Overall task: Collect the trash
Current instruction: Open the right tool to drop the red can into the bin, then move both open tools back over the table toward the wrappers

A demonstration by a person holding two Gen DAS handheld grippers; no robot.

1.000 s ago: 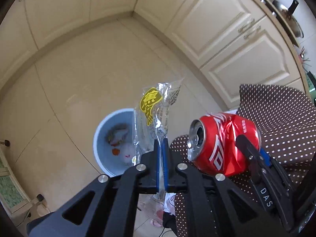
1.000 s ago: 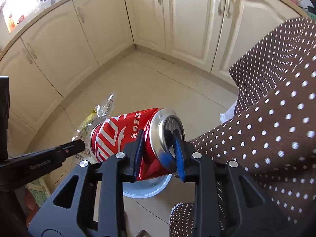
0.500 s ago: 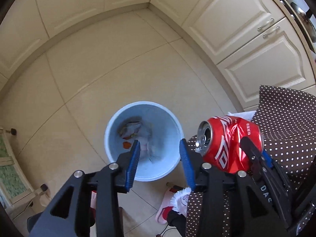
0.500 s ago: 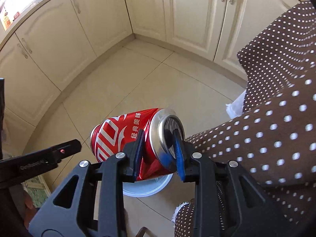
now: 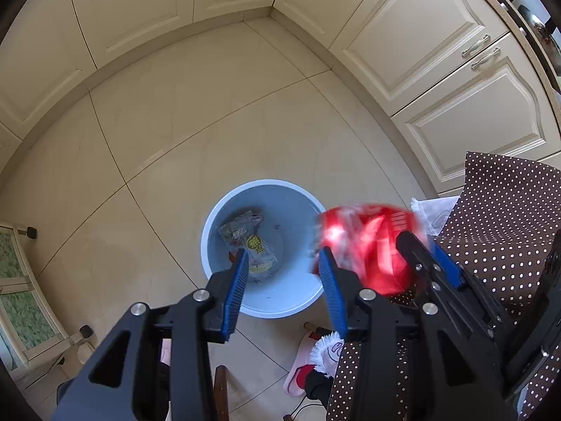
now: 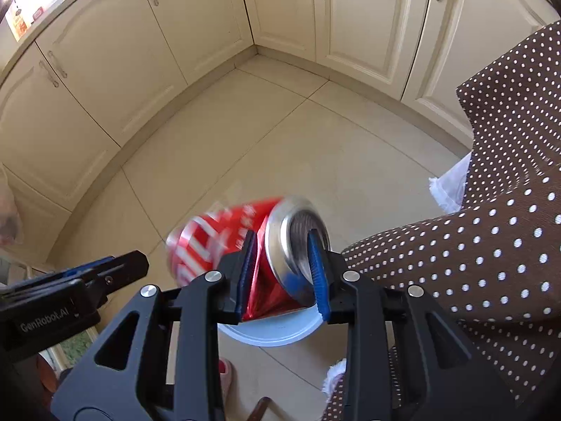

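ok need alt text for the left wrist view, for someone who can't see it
Looking down past the open left gripper into a pale blue trash bin on a beige tiled kitchen floor, a clear plastic wrapper with a yellow label lying inside. At right, the right gripper holds a motion-blurred red soda can beside the bin's rim, next to a brown polka-dot tablecloth.

A: Any lettering to read here?

B: One clear line: "GenRobot.AI" in pale letters on the black body of the left gripper [image 6: 105, 270], seen from the right wrist.

A: And the red can [image 6: 224, 245]?

B: It carries white characters, but they are smeared by blur and cannot be read in either view.

A: The wrapper [image 5: 252, 245] in the bin [image 5: 301, 301]?

B: It has a yellow patch with dark marks, too small to make out.
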